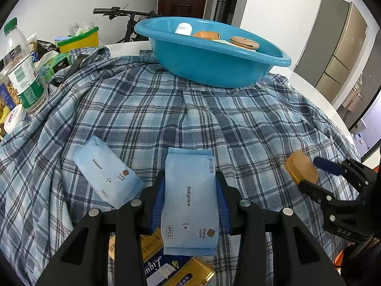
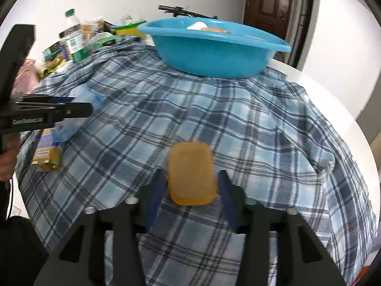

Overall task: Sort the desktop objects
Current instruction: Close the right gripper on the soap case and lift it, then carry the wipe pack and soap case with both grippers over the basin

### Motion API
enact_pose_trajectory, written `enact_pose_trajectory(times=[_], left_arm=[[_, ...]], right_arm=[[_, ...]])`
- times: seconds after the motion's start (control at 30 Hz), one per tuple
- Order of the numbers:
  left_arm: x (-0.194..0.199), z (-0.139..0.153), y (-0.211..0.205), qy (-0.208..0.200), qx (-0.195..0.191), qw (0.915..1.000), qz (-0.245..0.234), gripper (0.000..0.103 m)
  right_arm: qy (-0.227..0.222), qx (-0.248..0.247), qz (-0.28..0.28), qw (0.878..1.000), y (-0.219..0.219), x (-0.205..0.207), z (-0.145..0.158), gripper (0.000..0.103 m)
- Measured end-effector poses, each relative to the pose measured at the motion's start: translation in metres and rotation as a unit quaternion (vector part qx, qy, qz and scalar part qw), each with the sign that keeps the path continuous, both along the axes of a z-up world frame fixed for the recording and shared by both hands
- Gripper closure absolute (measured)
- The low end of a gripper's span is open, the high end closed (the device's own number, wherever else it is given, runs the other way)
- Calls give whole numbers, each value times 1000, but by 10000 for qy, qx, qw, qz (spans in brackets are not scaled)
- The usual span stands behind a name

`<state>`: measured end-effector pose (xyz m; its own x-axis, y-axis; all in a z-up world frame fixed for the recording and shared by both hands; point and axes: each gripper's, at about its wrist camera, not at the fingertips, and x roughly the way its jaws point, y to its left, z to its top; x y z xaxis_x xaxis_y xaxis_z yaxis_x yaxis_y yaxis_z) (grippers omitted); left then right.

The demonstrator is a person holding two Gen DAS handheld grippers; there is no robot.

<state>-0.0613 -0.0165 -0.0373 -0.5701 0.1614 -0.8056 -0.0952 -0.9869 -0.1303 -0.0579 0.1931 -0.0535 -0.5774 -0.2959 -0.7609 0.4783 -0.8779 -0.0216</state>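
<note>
My left gripper (image 1: 190, 200) is pinched on a pale blue wipes pack (image 1: 189, 202), whose long axis runs straight out along my fingers toward the blue basin (image 1: 214, 64) at the far side of the plaid cloth (image 1: 142, 109). My right gripper (image 2: 190, 188) has an orange soap bar (image 2: 191, 172) between its jaws, lengthwise too, but I cannot tell whether the pads press on it. Both hands sit near the table's front edge, so the basin lies ahead of each, and I judge the right the nearer.

The basin (image 1: 214, 64) sits on the shirt (image 1: 142, 109) at the back; 2 wipe packs (image 1: 190, 200) lie in front, bottle (image 1: 21, 71) left.
</note>
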Motion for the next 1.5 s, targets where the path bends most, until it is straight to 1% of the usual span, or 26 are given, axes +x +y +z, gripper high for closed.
enact_pose_trajectory(times=[0.1, 0.23, 0.27, 0.33, 0.4, 0.63, 0.73, 0.8, 0.87, 0.93, 1.03, 1.1, 1.17, 1.2, 1.27, 1.33, 1.5], left_arm=[[1, 2, 2, 6, -16, 10000, -44, 61], [2, 1, 2, -4, -12, 10000, -40, 61], [1, 1, 2, -17, 3, 10000, -30, 61], [1, 0, 2, -24, 9, 10000, -26, 61], [1, 0, 2, -23, 4, 10000, -47, 61], [2, 2, 4, 57, 38, 10000, -42, 61], [6, 9, 5, 262, 72, 9996, -50, 61], [9, 17, 7, 471, 19, 9989, -68, 61], [12, 25, 9, 720, -42, 9974, -90, 61], [14, 33, 9, 899, 18, 9959, -86, 61], [22, 51, 6, 1375, 192, 9903, -3, 61], [29, 63, 5, 1730, 168, 9848, 37, 61], [37, 77, 8, 2142, -20, 9768, 8, 61], [43, 84, 9, 2375, -107, 9713, 37, 61], [52, 97, 9, 2730, -160, 9619, 67, 61], [60, 112, 9, 3041, -118, 9525, 114, 61], [73, 140, 8, 3439, -20, 9388, 168, 61]], right_arm=[[223, -34, -108, 9997, -3, -4, -2, 47], [27, 90, -155, 9998, -8, -10, -8, 48], [-74, 155, -220, 9996, -7, -12, -11, 50], [-199, 1, -281, 9994, -4, -13, -12, 62], [-167, 49, -415, 9990, -3, -12, -11, 62], [167, -72, -790, 9967, 10, -11, 8, 62], [439, -94, -969, 9943, 16, -10, 21, 62], [631, -135, -1070, 9922, 18, -6, 30, 62], [843, -258, -1116, 9898, 21, -3, 41, 62], [1100, -361, -1148, 9866, 22, 3, 52, 62], [1579, -427, -1161, 9797, 21, 12, 69, 62], [1907, -506, -1161, 9735, 20, 20, 81, 62], [2194, -597, -1164, 9668, 19, 27, 92, 62], [2285, -614, -1159, 9647, 18, 29, 96, 62], [2480, -645, -1191, 9592, 18, 34, 106, 62], [2628, -711, -1202, 9547, 17, 38, 116, 62], [2845, -848, -1188, 9475, 15, 47, 137, 62]])
